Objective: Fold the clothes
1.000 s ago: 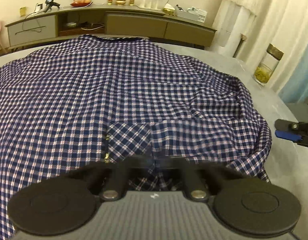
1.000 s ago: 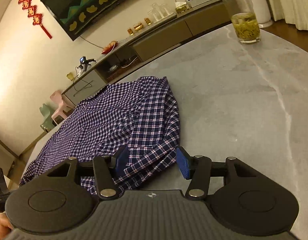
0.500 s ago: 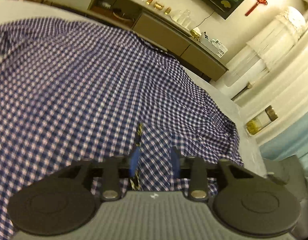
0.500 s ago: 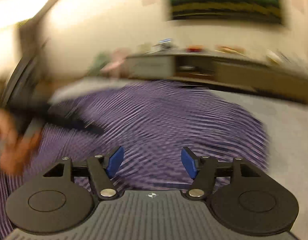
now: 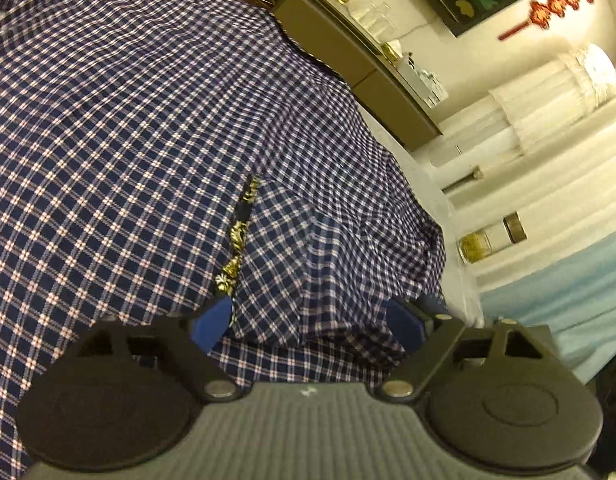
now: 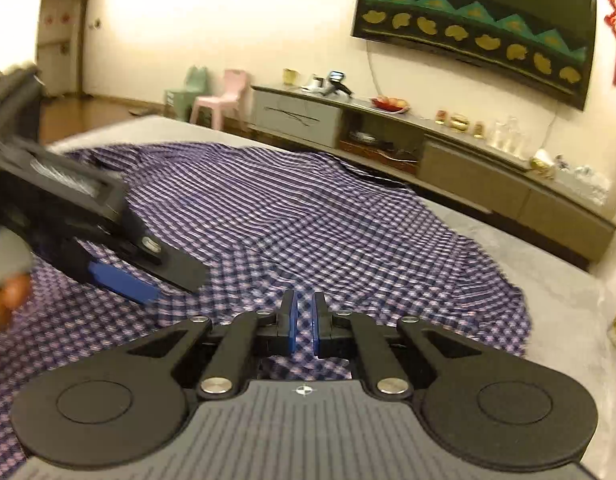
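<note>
The shirt [image 5: 156, 128] is dark blue with little white and pink checks. It is spread out wide and mostly flat on the grey desk [image 6: 555, 292], with soft wrinkles and bumps on the right side. Its right edge curves round and stops before the desk's edge. Near the front a flap of the cloth is folded over, and a strip of gold and black pattern [image 5: 238, 236] shows along the fold. In the right wrist view the shirt [image 6: 292, 216] covers most of the desk, with its far edge reaching the back of the desk.
</note>
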A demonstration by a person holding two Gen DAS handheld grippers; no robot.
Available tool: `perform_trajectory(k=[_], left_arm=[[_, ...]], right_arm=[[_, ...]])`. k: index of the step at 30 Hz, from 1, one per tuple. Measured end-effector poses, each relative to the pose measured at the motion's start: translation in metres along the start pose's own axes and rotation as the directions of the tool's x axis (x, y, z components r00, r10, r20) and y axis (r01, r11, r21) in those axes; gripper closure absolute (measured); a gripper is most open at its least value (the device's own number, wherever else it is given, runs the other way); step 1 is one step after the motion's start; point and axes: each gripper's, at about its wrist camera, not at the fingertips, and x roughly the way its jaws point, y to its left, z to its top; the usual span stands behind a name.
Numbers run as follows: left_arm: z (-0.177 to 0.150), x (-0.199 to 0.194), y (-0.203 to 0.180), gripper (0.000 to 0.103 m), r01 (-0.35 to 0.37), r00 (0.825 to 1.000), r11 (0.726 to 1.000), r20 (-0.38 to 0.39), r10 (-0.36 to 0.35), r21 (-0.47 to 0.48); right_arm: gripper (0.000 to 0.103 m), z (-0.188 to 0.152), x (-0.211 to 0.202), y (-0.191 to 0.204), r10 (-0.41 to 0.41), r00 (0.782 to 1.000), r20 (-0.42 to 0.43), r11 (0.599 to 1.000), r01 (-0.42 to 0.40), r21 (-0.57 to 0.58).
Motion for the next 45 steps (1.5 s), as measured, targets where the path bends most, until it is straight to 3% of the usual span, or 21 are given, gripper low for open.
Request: perform_trajectory(k=[2, 3, 4, 6, 8, 9, 13, 17, 18, 19, 20, 23, 26, 28, 30, 32, 34, 37, 39, 43, 45], left_arm=[[0.002, -0.003, 0.005, 0.018, 0.013, 1.000, 1.000, 0.016, -0.013, -0.021], [0.002, -0.006, 0.007, 0.018, 0.016, 1.000, 1.000, 0.021, -0.015, -0.025], [0.003, -0.009, 0.009, 0.018, 0.018, 1.000, 0.999, 0.026, -0.017, -0.028], [0.003, -0.012, 0.010, 0.018, 0.023, 0.999, 0.999, 0.028, -0.022, -0.032], [0.002, -0.014, 0.008, 0.018, 0.029, 0.999, 0.999, 0.024, -0.028, -0.032], [0.002, -0.016, 0.007, 0.018, 0.032, 0.999, 0.999, 0.022, -0.031, -0.032], [0.001, -0.011, 0.001, 0.015, 0.073, 0.997, 0.996, 0.018, -0.073, -0.046], [0.007, 0.002, -0.003, 0.014, 0.125, 0.992, 0.990, 0.028, -0.123, -0.071], [0.009, 0.005, -0.004, 0.026, 0.138, 0.990, 0.987, 0.031, -0.136, -0.077], [0.012, 0.011, -0.006, 0.076, 0.157, 0.987, 0.986, 0.029, -0.155, -0.065], [0.015, 0.015, -0.007, 0.095, 0.155, 0.988, 0.986, 0.014, -0.154, -0.055], [0.025, 0.005, -0.013, 0.096, 0.159, 0.987, 0.987, 0.035, -0.159, -0.005], [0.034, -0.016, -0.019, 0.098, 0.167, 0.981, 0.985, 0.091, -0.171, 0.054], [0.040, -0.030, -0.024, 0.098, 0.169, 0.975, 0.981, 0.127, -0.180, 0.094], [0.046, -0.044, -0.029, 0.097, 0.170, 0.968, 0.976, 0.163, -0.191, 0.133], [0.052, -0.059, -0.033, 0.097, 0.170, 0.959, 0.970, 0.198, -0.203, 0.173], [0.044, -0.053, -0.032, 0.097, 0.128, 0.970, 0.976, 0.184, -0.160, 0.176], [0.033, -0.051, -0.031, 0.098, 0.074, 0.973, 0.982, 0.203, -0.110, 0.176], [0.029, -0.066, -0.036, 0.098, 0.046, 0.955, 0.975, 0.277, -0.106, 0.216], [0.028, -0.122, -0.037, 0.099, -0.027, 0.864, 0.953, 0.487, -0.130, 0.302], [0.040, -0.134, -0.024, 0.099, -0.084, 0.843, 0.959, 0.533, -0.077, 0.271]], right_arm=[[0.074, -0.006, 0.005, 0.006, 0.053, 0.998, -0.037, 0.998, -0.054, -0.028], [0.039, -0.009, 0.011, 0.011, 0.061, 0.996, -0.064, 0.996, -0.065, -0.059], [0.031, -0.013, 0.019, 0.018, 0.046, 0.995, -0.088, 0.993, -0.056, -0.108], [0.036, -0.018, 0.032, 0.028, 0.012, 0.992, -0.129, 0.981, -0.037, -0.191], [0.059, -0.017, 0.041, 0.028, -0.025, 0.989, -0.144, 0.977, -0.006, -0.212], [0.091, -0.015, 0.042, 0.027, -0.042, 0.990, -0.138, 0.977, 0.012, -0.212], [0.100, 0.005, 0.023, 0.015, -0.072, 0.997, -0.023, 0.991, 0.068, -0.118], [0.100, 0.011, 0.006, 0.001, -0.002, 0.999, 0.050, 1.000, 0.003, -0.012], [0.100, 0.009, 0.005, -0.001, 0.014, 0.999, 0.052, 1.000, -0.014, -0.009], [0.100, 0.006, 0.003, -0.003, 0.031, 0.998, 0.054, 1.000, -0.031, -0.006], [0.100, 0.004, 0.002, -0.004, 0.042, 0.998, 0.052, 0.999, -0.042, -0.006], [0.100, -0.003, 0.003, -0.010, 0.049, 0.998, 0.037, 0.999, -0.049, -0.005], [0.093, -0.005, -0.009, -0.029, 0.024, 0.999, 0.039, 0.997, -0.027, 0.069], [0.061, -0.007, -0.016, -0.046, -0.010, 0.999, 0.045, 0.992, 0.004, 0.130], [0.039, -0.013, -0.028, -0.061, -0.054, 0.997, 0.055, 0.982, 0.043, 0.182], [0.034, -0.016, -0.032, -0.065, -0.062, 0.996, 0.064, 0.982, 0.049, 0.180], [0.024, -0.016, -0.024, -0.056, -0.044, 0.997, 0.063, 0.993, 0.036, 0.113], [0.022, -0.010, 0.000, -0.037, -0.078, 0.997, 0.019, 0.997, 0.078, -0.004], [0.022, -0.007, 0.015, -0.026, -0.108, 0.994, -0.014, 0.991, 0.106, -0.077], [0.022, -0.010, 0.015, -0.025, -0.076, 0.996, -0.044, 0.993, 0.072, -0.090], [0.022, -0.012, 0.014, -0.031, -0.060, 0.996, -0.060, 0.996, 0.056, -0.064]])
